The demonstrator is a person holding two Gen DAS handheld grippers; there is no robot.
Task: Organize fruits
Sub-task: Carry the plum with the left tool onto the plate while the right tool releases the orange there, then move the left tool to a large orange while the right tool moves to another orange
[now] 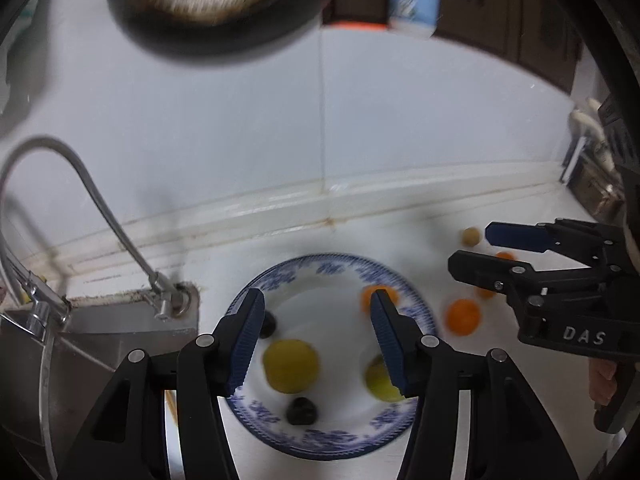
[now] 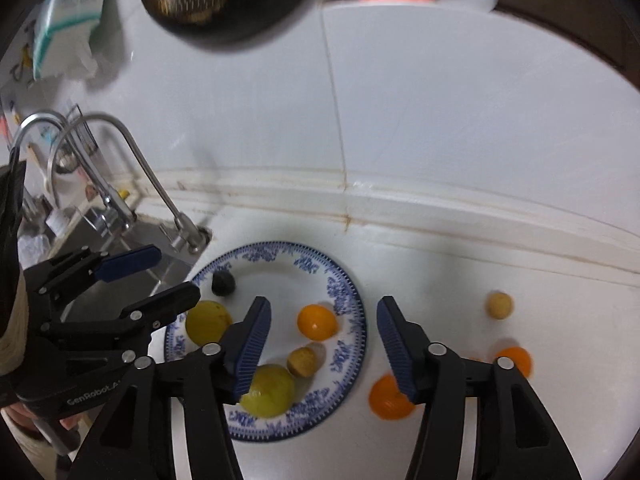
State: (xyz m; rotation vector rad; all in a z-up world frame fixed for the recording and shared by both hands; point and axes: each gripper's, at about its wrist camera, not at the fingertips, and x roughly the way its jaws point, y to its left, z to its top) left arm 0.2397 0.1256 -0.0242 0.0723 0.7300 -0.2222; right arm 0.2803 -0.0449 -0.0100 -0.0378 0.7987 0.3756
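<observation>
the blue-and-white plate [image 2: 352, 300] sits on the white counter [image 2: 460, 280] just beside the steel sink [image 1: 100, 332] and its curved faucet [image 2: 136, 160]. on the plate lie two yellow-green fruits [image 2: 208, 322], a small orange fruit [image 2: 317, 322], a brownish fruit [image 2: 304, 361] and a dark fruit [image 2: 223, 283]; the left wrist view shows a second dark fruit [image 1: 302, 411] near the plate's front rim. off the plate, to its right on the counter, lie two more orange fruits [image 2: 388, 398], one of them partly hidden behind the right fingers, and a pale tan fruit [image 2: 499, 305] farther back.

the left gripper [image 1: 318, 340] hovers over the plate with its fingers spread wide and nothing between them. the right gripper [image 2: 324, 344] hangs above the plate's right rim, fingers also wide apart and empty, with the nearest orange fruit just behind its right finger. both views are slightly blurred. a dark strainer [image 2: 224, 0] hangs on the wall above.
</observation>
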